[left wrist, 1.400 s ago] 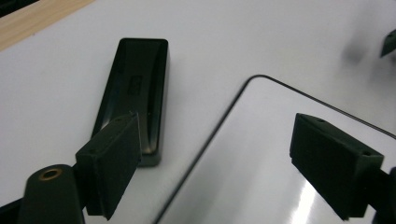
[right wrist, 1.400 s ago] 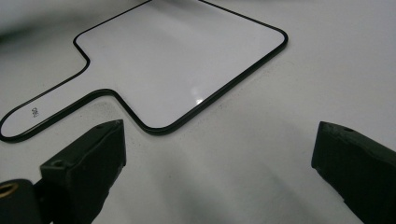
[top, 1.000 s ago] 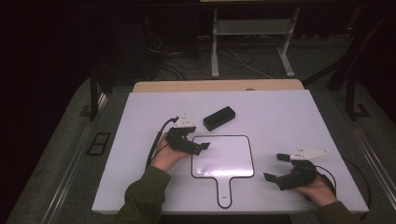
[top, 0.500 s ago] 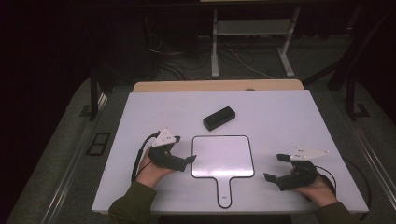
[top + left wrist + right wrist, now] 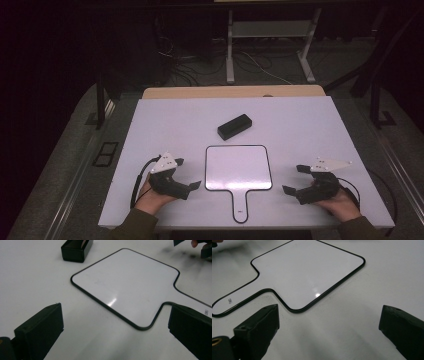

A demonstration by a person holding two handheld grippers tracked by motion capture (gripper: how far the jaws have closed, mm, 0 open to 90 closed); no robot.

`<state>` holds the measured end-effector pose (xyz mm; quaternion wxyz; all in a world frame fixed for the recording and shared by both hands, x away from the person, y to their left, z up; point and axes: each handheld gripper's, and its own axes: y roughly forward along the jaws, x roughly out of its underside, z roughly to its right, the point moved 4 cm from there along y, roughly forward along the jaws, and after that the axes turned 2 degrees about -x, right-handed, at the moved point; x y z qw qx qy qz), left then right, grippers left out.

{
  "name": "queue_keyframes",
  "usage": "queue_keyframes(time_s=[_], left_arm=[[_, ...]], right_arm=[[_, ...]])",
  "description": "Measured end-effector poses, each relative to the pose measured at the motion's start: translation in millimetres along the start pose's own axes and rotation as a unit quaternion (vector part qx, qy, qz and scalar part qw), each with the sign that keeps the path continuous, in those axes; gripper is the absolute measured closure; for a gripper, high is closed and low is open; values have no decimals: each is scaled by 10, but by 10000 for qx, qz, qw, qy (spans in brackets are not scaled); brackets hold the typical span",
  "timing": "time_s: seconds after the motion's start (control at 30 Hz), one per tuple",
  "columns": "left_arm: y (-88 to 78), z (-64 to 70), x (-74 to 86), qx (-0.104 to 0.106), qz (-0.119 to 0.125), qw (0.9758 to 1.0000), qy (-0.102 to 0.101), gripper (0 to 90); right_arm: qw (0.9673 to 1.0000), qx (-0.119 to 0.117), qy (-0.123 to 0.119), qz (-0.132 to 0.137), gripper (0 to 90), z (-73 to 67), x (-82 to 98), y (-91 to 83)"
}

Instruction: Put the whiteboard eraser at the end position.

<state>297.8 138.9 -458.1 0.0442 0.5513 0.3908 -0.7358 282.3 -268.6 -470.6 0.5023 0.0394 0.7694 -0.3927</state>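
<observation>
one whiteboard paddle [image 5: 238,167], one black box [image 5: 234,126]

A: In the left gripper view, what lies between the two black jaws?

B: Nothing; they have just been opening and stand wide. Ahead lies the paddle-shaped whiteboard [image 5: 125,287], flat on the white table [image 5: 32,282].

A: And farther?

B: A black box [image 5: 76,250] just beyond the board's corner. Top right, perhaps the other gripper [image 5: 200,246], cut off.

Glossy white paddle board [image 5: 238,167] with thin black rim, matt white table [image 5: 165,120], black plastic-looking block [image 5: 234,126], slight sheen
</observation>
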Motion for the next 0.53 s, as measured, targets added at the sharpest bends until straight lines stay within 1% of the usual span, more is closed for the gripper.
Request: queue_keyframes(time_s=[0.07,0.1,0.2,0.33,0.4,0.53], left_arm=[[-9,-7,45,-20,-43,10000,-2,0],[-19,-15,63,-21,-90,10000,28,0],[-22,-28,95,-18,-111,9999,53,0],[-8,-31,99,-2,-106,9999,43,0],[-6,-27,97,15,-120,9999,95,0],[0,-19,96,26,-171,9998,106,0]], right_arm=[[10000,3,-4,2,19,0,0,-1],[10000,6,0,9,19,2,0,1],[10000,13,8,-4,19,3,1,4],[10000,12,-21,-3,19,-3,2,2],[10000,17,-19,-5,19,-3,3,3],[10000,16,-22,-4,19,-2,2,3]])
